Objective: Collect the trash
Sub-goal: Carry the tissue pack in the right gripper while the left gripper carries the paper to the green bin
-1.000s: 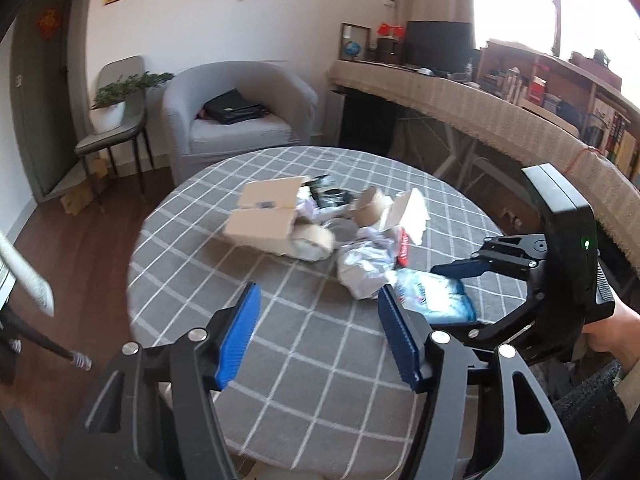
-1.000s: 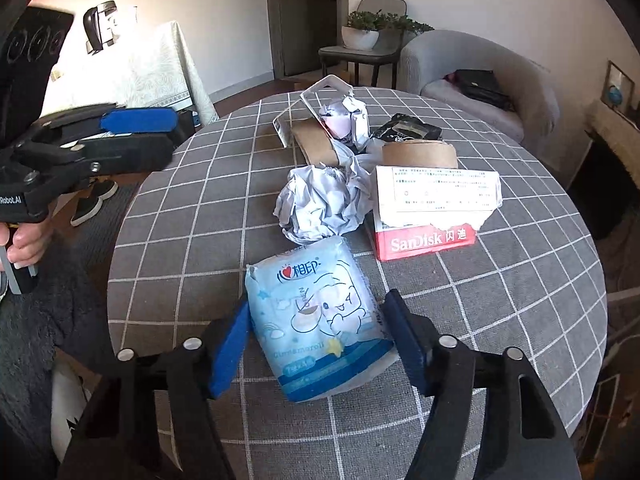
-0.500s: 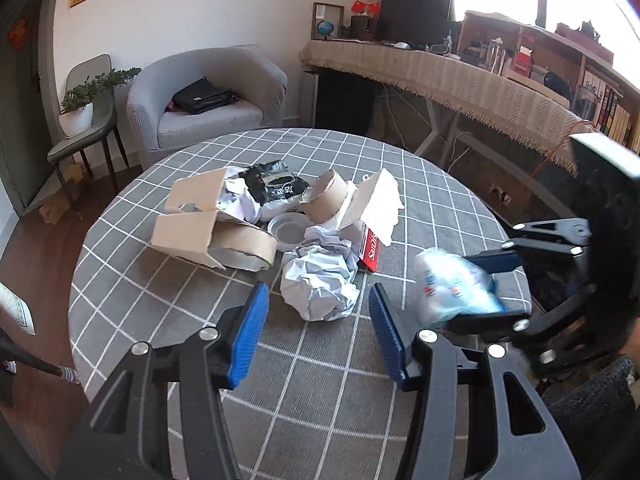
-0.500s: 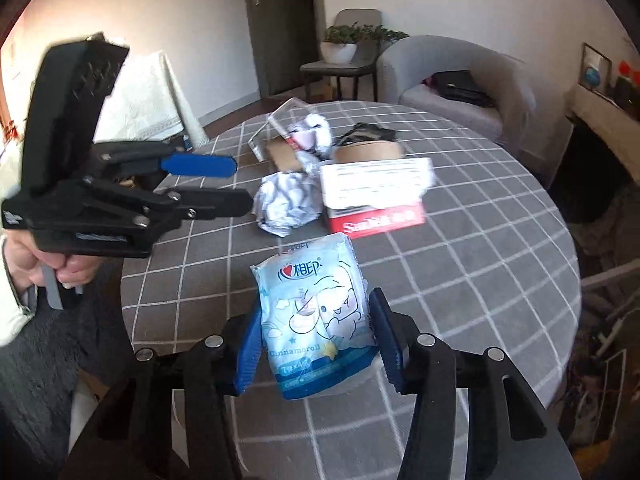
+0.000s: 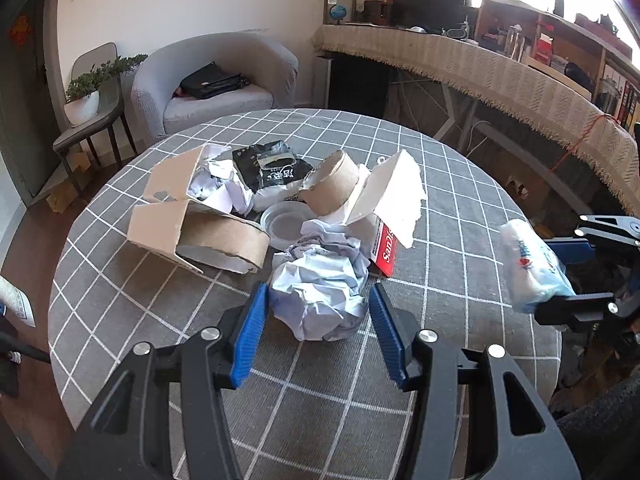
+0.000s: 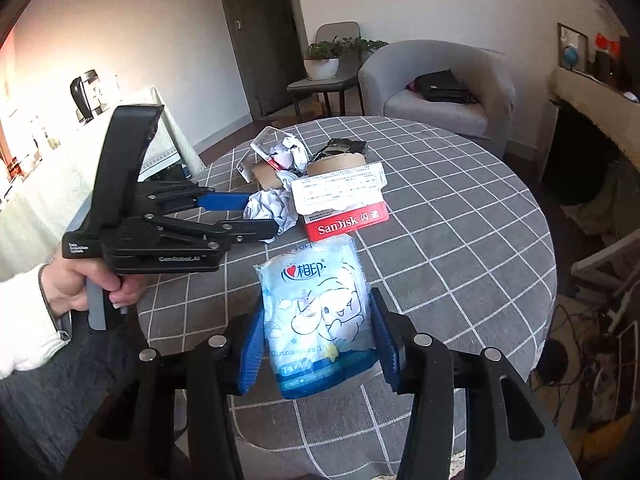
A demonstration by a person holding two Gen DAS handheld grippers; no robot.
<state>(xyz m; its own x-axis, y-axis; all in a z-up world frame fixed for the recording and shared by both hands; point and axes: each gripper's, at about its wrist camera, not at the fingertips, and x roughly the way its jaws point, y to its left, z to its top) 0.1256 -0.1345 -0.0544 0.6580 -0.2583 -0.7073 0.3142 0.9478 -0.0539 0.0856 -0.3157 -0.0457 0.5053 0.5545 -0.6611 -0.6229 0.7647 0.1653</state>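
Observation:
A heap of trash lies on the round checked table [image 5: 460, 208]: a crumpled white paper ball [image 5: 320, 284], torn cardboard box pieces [image 5: 200, 216], a cardboard tape ring [image 5: 332, 182], a black wrapper [image 5: 274, 168] and a red SanDisk box [image 6: 346, 218]. My left gripper [image 5: 318, 330] is open with its blue pads on either side of the paper ball; it also shows in the right wrist view [image 6: 236, 212]. My right gripper [image 6: 318, 338] is shut on a blue tissue pack [image 6: 320, 312], held above the table's near edge; the pack also shows in the left wrist view [image 5: 530, 266].
A grey armchair [image 5: 216, 80] with a black bag stands behind the table, with a chair holding a potted plant [image 5: 86, 96] to its left. A long cloth-covered counter [image 5: 500, 68] runs along the right. Cables lie on the floor [image 6: 580, 344] beside the table.
My left gripper moved forward until its pads flank the paper ball. My right gripper lifted the tissue pack up and back from the heap.

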